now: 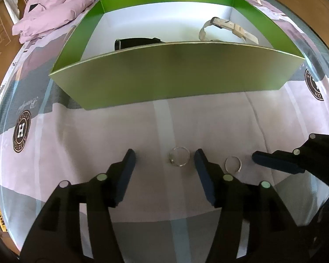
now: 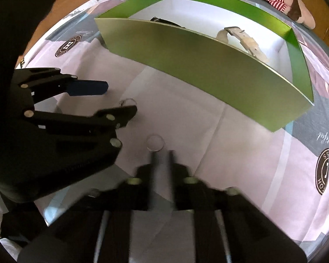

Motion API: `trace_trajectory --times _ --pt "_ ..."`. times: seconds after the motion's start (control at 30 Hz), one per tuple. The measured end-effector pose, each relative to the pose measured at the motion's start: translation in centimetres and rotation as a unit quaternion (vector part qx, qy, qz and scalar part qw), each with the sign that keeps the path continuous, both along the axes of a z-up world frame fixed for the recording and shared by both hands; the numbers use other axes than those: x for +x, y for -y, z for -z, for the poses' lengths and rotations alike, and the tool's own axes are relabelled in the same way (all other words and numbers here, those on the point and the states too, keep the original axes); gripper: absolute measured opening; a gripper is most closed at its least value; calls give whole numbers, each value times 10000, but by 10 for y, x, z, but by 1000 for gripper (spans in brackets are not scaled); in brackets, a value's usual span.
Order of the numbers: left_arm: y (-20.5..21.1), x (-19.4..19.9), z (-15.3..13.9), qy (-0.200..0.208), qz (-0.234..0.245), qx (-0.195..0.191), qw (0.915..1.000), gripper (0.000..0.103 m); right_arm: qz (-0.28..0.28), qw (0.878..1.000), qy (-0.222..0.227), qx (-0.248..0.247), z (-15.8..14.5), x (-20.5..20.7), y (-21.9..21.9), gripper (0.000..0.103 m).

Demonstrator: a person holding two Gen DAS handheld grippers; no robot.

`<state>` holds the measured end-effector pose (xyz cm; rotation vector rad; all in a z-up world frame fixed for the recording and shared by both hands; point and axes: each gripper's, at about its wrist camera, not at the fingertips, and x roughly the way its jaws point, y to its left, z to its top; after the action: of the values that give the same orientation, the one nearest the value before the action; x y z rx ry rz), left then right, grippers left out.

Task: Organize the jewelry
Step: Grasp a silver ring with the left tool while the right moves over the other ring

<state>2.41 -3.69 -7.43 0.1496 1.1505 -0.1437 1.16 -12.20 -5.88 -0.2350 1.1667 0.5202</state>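
Two watches lie in the green box (image 1: 175,70) with its smooth white floor in the left wrist view, a black-strapped watch (image 1: 136,43) at left and a cream leather-strapped watch (image 1: 227,29) at right, while the left gripper (image 1: 164,162) has its dark blue pads wide apart around a thin silvery ring with a setting (image 1: 179,156) on the pink printed bedsheet (image 1: 98,135), a plain silver ring (image 1: 233,164) just beyond its right finger. In the right wrist view the right gripper (image 2: 161,160), blurred, has its fingers nearly together just short of the plain ring (image 2: 155,143), and the same box (image 2: 197,70) shows both straps over its matte near wall.
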Motion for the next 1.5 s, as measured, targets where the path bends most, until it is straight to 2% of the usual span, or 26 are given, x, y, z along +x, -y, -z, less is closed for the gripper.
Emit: trace_trajectory --times 0.07,0.1,0.17,0.27,0.3,0.37,0.47,0.67,0.83,1.5 --pt "-3 1 1 11 -9 -71 10000 55 -79 9999 4 87 0 -2 -2 43" --pt "-3 1 1 23 2 -85 10000 53 -96 9999 37 60 0 -3 -3 45" --pt "-3 0 -1 64 13 -37 10000 31 -132 9998 118 -3 2 -3 -8 45" --pt "-4 1 -3 67 7 -75 9999 21 -175 9992 320 130 3 -1 -13 43" --pt "-5 1 -3 77 -2 -62 10000 21 -203 9990 363 141 5 1 -15 38" --pt "-5 0 -4 86 -25 -58 9999 21 -226 9988 439 41 6 3 -18 18" --pt "-3 -2 -5 115 -33 -11 9999 21 -188 9992 344 114 2 6 -17 18" --pt "-1 -4 -7 172 -15 42 9998 20 -98 9990 434 68 -1 6 -14 18" --pt "0 -5 -10 211 -8 30 9998 20 4 9990 430 77 -7 1 4 18" --pt "-3 -6 -15 281 -60 -10 9996 20 62 9985 542 106 -11 -5 2 18"
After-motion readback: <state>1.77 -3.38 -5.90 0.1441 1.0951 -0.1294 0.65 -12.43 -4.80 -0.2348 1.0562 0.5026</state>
